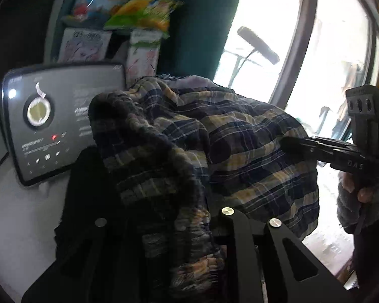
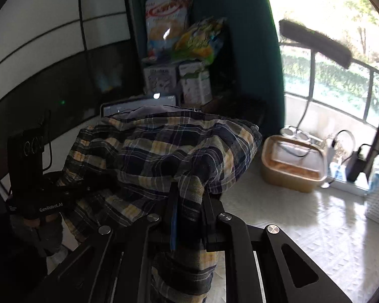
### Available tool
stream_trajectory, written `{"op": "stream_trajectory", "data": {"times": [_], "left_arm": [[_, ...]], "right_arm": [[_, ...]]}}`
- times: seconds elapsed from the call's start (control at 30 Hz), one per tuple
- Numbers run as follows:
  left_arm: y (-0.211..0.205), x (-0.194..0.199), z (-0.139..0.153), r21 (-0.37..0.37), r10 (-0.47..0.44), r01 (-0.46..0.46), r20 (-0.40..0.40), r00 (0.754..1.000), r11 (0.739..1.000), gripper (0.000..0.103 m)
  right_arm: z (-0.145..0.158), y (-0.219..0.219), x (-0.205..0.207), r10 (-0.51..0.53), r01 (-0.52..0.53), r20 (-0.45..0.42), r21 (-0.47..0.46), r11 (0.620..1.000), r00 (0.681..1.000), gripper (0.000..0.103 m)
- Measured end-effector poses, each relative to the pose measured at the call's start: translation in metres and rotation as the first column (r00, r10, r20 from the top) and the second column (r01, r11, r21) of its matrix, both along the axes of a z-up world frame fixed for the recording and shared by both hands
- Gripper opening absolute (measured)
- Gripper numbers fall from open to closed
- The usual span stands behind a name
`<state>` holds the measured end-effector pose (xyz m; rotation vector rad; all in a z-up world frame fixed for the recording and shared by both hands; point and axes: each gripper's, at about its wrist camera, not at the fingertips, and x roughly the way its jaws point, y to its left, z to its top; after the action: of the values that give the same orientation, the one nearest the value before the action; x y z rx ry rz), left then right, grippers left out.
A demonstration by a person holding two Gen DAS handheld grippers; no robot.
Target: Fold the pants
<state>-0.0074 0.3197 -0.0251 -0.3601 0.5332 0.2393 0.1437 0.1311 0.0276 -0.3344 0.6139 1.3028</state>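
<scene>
The plaid pants (image 1: 214, 146), navy, yellow and white, hang bunched in the air between both grippers; they also show in the right wrist view (image 2: 169, 151). My left gripper (image 1: 179, 217) is shut on the gathered waistband, which drapes over its fingers and hides the tips. My right gripper (image 2: 189, 202) is shut on another fold of the pants. In the left wrist view the right gripper (image 1: 290, 146) reaches in from the right and its fingers bite the cloth. In the right wrist view the left gripper (image 2: 70, 189) shows at the left edge of the pants.
A dark appliance control panel (image 1: 63, 126) stands at the left over a white surface (image 1: 17, 214). Snack bags (image 2: 184, 32) and cartons (image 2: 176, 80) are stacked behind. A lidded food container (image 2: 293, 161), cables and a white table (image 2: 303, 222) lie to the right by the window.
</scene>
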Motion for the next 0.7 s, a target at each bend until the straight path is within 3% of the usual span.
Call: {"op": "stream_trajectory", "data": {"times": [0.13,0.27,0.4,0.57,0.63,0.7], "left_arm": [[0.018,0.000,-0.023,0.004,0.037,-0.037,-0.070,0.997,0.999,0.018],[0.038,-0.002,-0.043,-0.041,0.052,-0.057,-0.121,0.991,0.998,0.031],[0.051,-0.011,-0.056,-0.043,0.096,-0.103,-0.147,0.984,0.994,0.053],[0.063,-0.029,-0.059,-0.054,0.129,-0.137,-0.126,0.984,0.989,0.058],[0.062,-0.033,-0.056,-0.037,0.138,-0.143,-0.120,0.983,0.989,0.058],[0.059,-0.036,-0.051,0.003,0.156,-0.156,-0.116,0.981,0.988,0.058]], "right_arm": [[-0.033,0.032,0.004,0.007,-0.011,-0.071,-0.045,0.999,0.997,0.014],[-0.064,0.050,0.012,-0.007,-0.004,-0.141,-0.075,0.997,0.990,0.014],[-0.093,0.061,0.017,-0.029,0.013,-0.147,-0.109,0.994,0.989,0.014],[-0.112,0.066,0.021,-0.050,0.030,-0.135,-0.145,0.989,0.990,0.016],[-0.112,0.067,0.019,-0.052,0.035,-0.109,-0.158,0.987,0.993,0.025],[-0.111,0.066,0.022,-0.070,0.055,-0.085,-0.168,0.984,0.994,0.044]]}}
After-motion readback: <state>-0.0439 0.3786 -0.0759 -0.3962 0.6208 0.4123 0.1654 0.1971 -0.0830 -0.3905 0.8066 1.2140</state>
